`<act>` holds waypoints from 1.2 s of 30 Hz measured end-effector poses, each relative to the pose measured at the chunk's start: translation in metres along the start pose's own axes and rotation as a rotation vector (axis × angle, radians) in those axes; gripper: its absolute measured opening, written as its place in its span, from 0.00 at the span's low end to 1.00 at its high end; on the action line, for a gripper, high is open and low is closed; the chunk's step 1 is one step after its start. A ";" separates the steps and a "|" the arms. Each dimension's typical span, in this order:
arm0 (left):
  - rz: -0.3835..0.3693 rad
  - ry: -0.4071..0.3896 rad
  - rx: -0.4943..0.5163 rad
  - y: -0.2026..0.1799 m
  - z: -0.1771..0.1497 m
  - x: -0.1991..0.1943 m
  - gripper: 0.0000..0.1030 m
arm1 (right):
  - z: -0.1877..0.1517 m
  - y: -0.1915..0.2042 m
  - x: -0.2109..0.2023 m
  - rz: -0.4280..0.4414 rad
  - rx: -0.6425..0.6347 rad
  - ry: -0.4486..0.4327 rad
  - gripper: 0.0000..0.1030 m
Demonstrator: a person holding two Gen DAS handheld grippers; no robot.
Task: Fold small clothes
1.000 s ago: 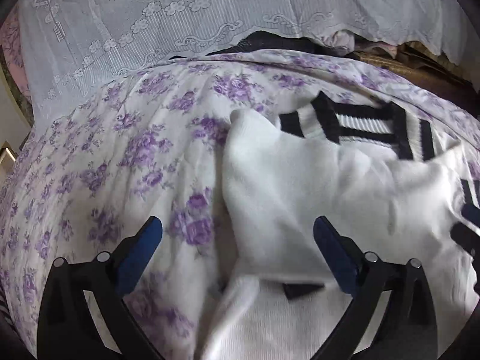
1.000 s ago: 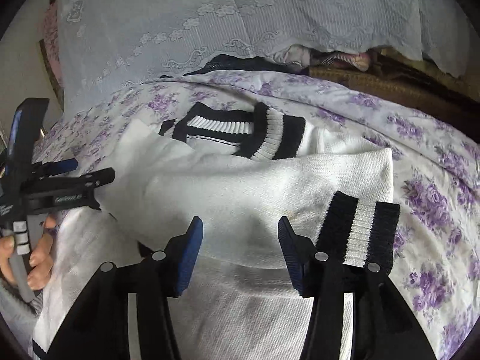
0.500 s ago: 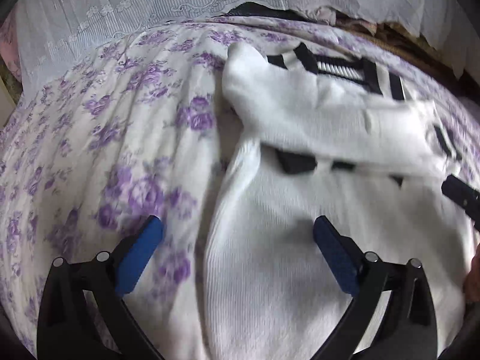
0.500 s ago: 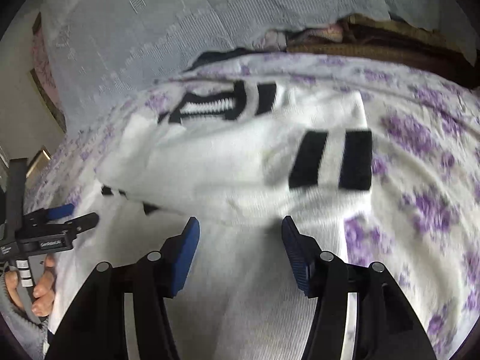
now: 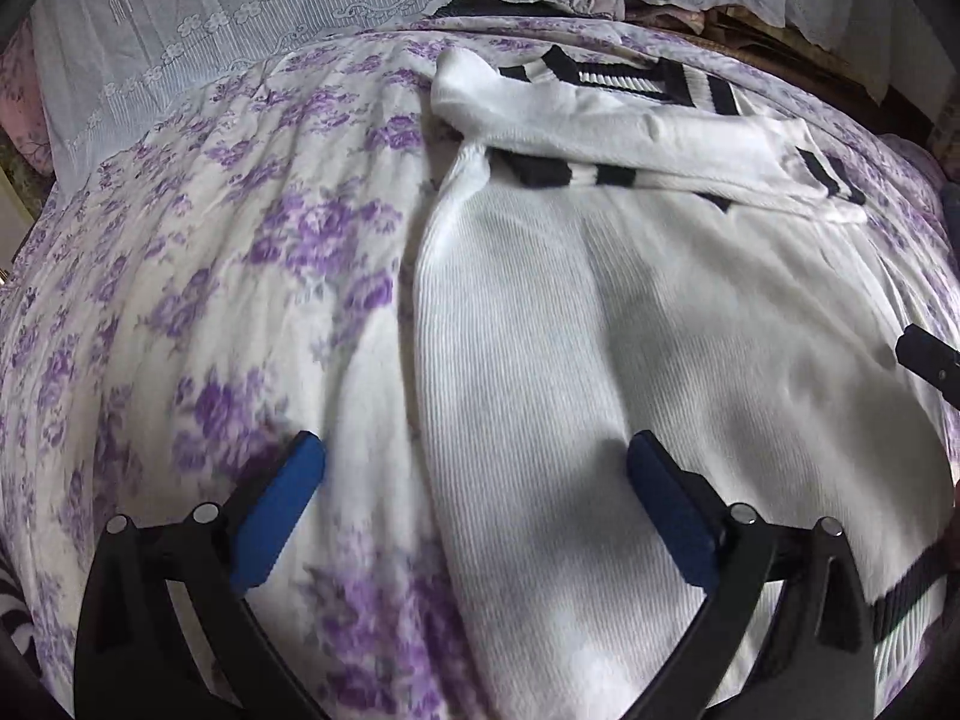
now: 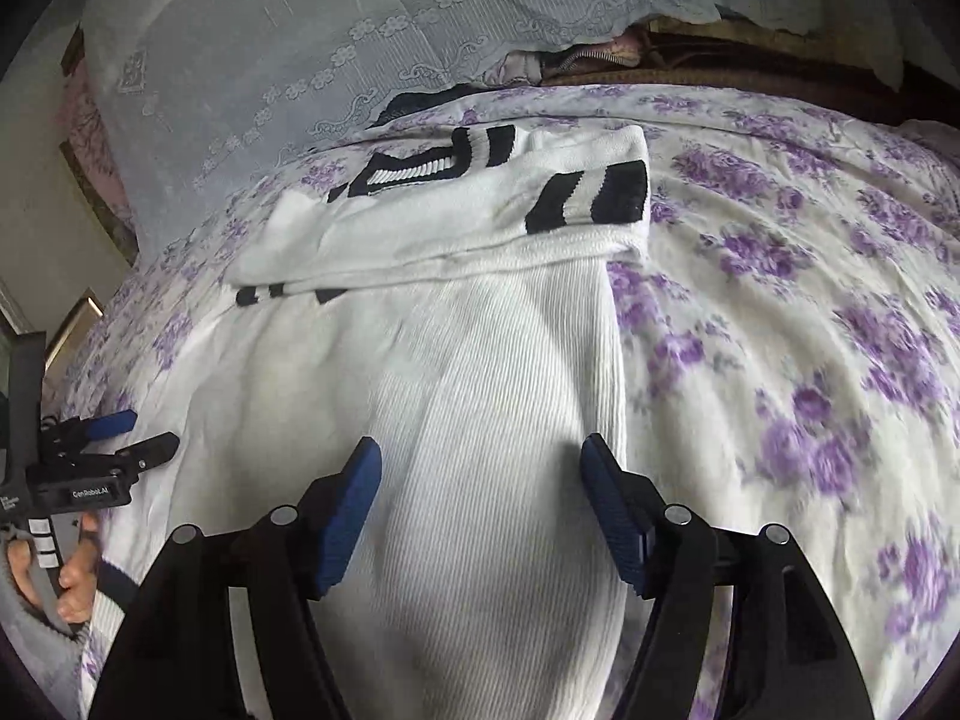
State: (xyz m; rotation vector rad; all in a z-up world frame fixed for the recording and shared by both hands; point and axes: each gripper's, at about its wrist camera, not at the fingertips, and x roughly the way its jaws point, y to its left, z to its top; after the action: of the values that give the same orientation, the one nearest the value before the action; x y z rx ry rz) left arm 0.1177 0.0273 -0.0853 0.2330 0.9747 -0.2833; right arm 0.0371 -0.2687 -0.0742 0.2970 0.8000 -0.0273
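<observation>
Soft white sweater (image 5: pixel 660 330) spread mid-bed, sleeves folded across.
Light, limp knit; best pinched at hem corners. Left gripper (image 5: pixel 477 501) wide open, empty; right gripper (image 6: pixel 480 504) opening, gripping nothing.

Purple-flowered bedsheet (image 5: pixel 240 276), white lace cloth (image 6: pixel 336 42) behind, dark garment (image 6: pixel 420 103) beneath

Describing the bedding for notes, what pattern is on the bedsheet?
White bedsheet with purple flowers, clearest in the right wrist view.
</observation>
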 end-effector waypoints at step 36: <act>-0.535 0.091 -0.097 0.005 -0.054 -0.027 0.95 | -0.075 -0.058 -0.059 0.412 0.406 0.026 0.38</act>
State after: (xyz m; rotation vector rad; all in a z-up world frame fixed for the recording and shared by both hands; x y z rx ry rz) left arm 0.0631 0.0530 -0.0921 -0.1111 1.1286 -0.7163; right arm -0.0647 -0.3093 -0.0968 0.8437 0.7428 0.2034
